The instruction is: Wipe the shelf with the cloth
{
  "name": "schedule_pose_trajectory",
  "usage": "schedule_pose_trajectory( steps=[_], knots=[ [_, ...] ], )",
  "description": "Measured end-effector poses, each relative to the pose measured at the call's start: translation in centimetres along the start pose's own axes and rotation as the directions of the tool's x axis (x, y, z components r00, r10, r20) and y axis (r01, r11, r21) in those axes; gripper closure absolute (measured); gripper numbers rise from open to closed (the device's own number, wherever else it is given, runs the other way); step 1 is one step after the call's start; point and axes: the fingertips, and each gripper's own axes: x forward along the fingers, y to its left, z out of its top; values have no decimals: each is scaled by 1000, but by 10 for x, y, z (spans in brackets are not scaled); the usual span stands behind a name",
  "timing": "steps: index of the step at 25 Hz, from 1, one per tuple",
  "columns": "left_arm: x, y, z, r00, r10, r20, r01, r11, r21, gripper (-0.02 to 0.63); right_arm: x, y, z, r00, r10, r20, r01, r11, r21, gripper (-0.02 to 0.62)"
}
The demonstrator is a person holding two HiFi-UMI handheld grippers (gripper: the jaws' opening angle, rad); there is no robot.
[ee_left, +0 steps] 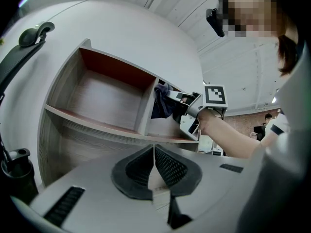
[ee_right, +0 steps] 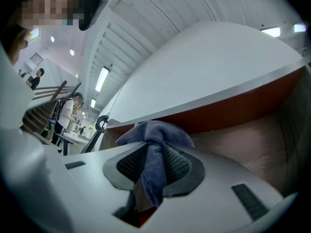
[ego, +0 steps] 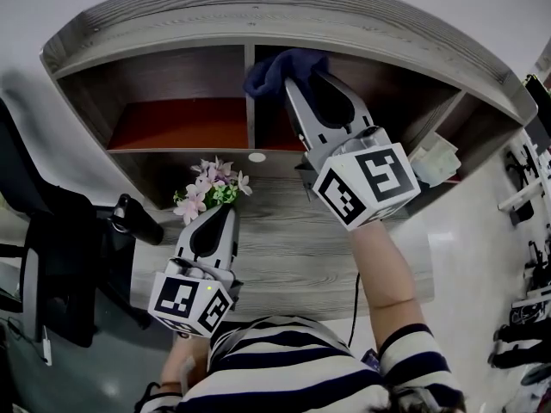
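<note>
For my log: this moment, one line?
right hand-held gripper: shut on cloth, in right bay of shelf | left hand-held gripper: shut, empty, by flowers

We seem to be in an office: a wooden shelf [ego: 250, 127], a black office chair [ego: 52, 261] on its left, ceiling strip lights [ee_right: 102, 78], and people [ee_right: 65, 111] far off.

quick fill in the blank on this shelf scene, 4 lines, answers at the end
1. The right gripper is shut on a dark blue ____.
2. In the head view it reaches into the shelf's ____ compartment.
3. The left gripper's jaws are ____, with nothing between them.
4. Pink and white ____ stand just beyond the left gripper.

Missing words: cloth; right; shut; flowers
</note>
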Motion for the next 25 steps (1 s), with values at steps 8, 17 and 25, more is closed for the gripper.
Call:
schedule_pose_trajectory(
  steps=[8, 17, 25],
  knots=[
    [3, -1, -2, 1000, -14, -7, 14, 1000, -3, 583, 14, 2, -10, 998, 20, -54, -20, 1000, -15, 489],
    [8, -6, -3, 999, -32, -14, 32, 999, 2, 583, 11, 7, -35, 986, 52, -158, -64, 995, -71, 489],
    [12, -9, -5, 999, -46, -22, 47, 999, 3, 583, 2, 13, -69, 950, 75, -302, -132, 976, -173, 489]
  ],
)
